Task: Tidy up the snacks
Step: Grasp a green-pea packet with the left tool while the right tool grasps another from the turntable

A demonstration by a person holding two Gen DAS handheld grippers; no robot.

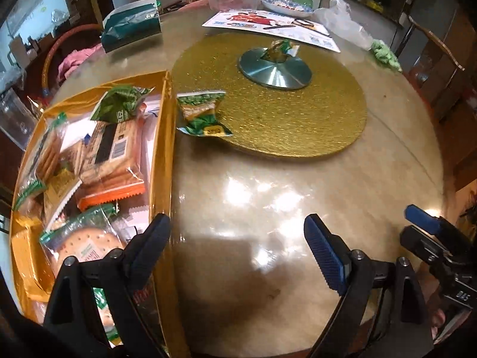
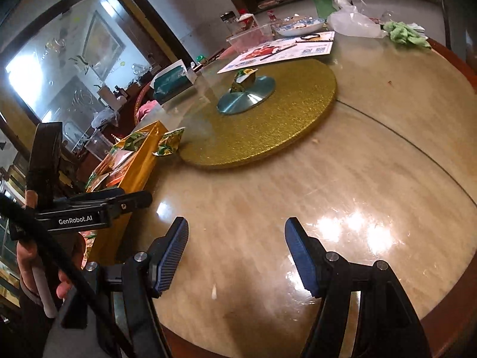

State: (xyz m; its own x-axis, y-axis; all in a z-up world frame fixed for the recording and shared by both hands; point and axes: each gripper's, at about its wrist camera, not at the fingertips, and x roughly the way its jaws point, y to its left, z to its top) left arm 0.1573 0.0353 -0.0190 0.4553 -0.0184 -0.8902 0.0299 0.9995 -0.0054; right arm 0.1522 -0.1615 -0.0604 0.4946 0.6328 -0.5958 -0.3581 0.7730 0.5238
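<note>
A gold box (image 1: 167, 149) at the table's left holds several snack packs, among them an orange biscuit pack (image 1: 110, 161) and round crackers (image 1: 86, 244). A green snack packet (image 1: 202, 113) lies just right of the box on the edge of the gold turntable (image 1: 298, 113). Another green-gold packet (image 1: 277, 49) sits on the silver hub (image 1: 274, 70). My left gripper (image 1: 238, 244) is open and empty, low over the table beside the box. My right gripper (image 2: 235, 250) is open and empty over bare table. The box (image 2: 140, 161) and both packets (image 2: 168, 143) (image 2: 246, 79) show in the right wrist view.
A teal tissue pack (image 1: 131, 26), a printed flyer (image 1: 268, 26), a patterned plate (image 1: 286, 6), a white plastic bag (image 1: 342, 21) and a green cloth (image 1: 384, 53) lie at the far side. The right gripper shows at the left view's right edge (image 1: 432, 232).
</note>
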